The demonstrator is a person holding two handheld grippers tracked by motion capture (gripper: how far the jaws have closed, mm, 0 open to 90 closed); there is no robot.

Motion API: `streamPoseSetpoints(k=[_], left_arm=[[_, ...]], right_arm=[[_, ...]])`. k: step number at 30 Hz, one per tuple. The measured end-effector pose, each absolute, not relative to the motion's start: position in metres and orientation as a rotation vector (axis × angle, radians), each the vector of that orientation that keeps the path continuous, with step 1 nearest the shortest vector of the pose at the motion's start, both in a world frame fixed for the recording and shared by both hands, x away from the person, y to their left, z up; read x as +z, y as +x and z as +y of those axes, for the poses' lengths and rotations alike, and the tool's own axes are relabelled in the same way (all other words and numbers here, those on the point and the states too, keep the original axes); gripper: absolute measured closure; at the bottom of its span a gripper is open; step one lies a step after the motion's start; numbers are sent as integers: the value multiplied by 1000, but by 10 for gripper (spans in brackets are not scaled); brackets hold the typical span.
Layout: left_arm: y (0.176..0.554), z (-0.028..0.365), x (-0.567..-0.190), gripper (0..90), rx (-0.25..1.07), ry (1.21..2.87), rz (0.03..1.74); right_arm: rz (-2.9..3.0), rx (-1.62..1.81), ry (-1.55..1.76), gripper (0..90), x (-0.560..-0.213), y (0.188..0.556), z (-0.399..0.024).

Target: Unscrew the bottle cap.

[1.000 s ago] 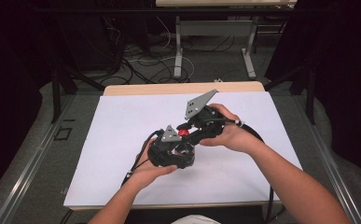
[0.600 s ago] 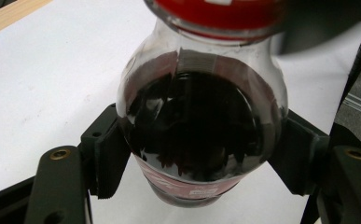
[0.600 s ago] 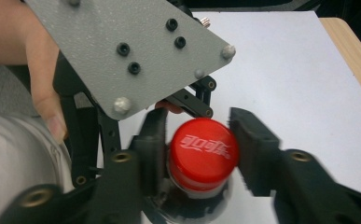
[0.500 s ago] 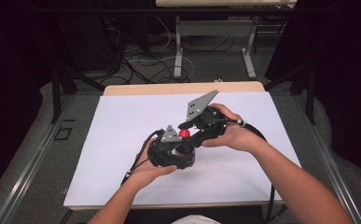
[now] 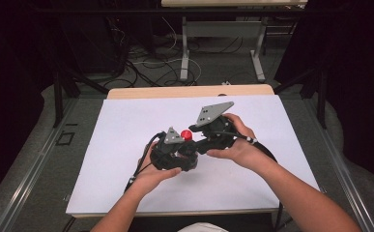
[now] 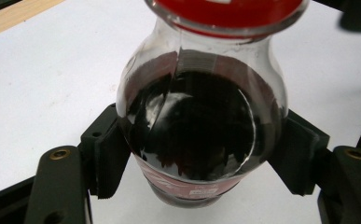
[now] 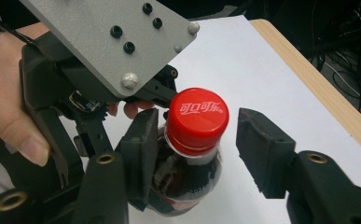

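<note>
Cola bottle [image 6: 201, 135]: upright above white table sheet [image 5: 126, 130], body clamped by left gripper [image 6: 201, 163]. Red cap [image 7: 197, 116] stood between right gripper [image 7: 197, 144] jaws, parted, just closing; one pad unpressed.

Right jaws let go of the red cap

The right gripper [image 7: 194, 154] has just been opening — a second ago its black jaws sat closed over the top of the small clear plastic bottle of dark cola [image 6: 201, 126], hiding most of the round red screw cap [image 7: 197, 120] in the high view. Now the cap [image 5: 186, 135] shows there as a plain red dot. In the right gripper view it stands between the jaws: the left pad lies just beside the bottle's neck, while the right pad stands clearly apart from the cap — white surface [image 5: 126, 125] shows through the gap.
</note>
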State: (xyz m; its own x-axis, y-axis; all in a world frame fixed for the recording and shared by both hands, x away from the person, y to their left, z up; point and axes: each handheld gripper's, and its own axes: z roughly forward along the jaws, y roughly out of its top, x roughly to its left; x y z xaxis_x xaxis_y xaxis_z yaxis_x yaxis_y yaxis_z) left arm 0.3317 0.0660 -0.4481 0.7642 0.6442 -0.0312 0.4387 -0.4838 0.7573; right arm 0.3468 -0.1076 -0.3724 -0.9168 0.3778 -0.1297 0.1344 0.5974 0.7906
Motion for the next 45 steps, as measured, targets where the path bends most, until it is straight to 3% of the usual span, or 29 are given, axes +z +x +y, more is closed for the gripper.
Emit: streamPoseSetpoints(k=[16, 27, 45], left_arm=[[327, 62, -447, 300, 312, 2203, 739], [326, 61, -449, 301, 248, 2234, 673], [333, 66, -451, 300, 277, 2201, 720]], right_arm=[[2635, 1214, 320, 605, -370, 354, -98], [2816, 1237, 27, 610, -362, 373, -108], [2773, 1255, 120, 609, -359, 373, -119]])
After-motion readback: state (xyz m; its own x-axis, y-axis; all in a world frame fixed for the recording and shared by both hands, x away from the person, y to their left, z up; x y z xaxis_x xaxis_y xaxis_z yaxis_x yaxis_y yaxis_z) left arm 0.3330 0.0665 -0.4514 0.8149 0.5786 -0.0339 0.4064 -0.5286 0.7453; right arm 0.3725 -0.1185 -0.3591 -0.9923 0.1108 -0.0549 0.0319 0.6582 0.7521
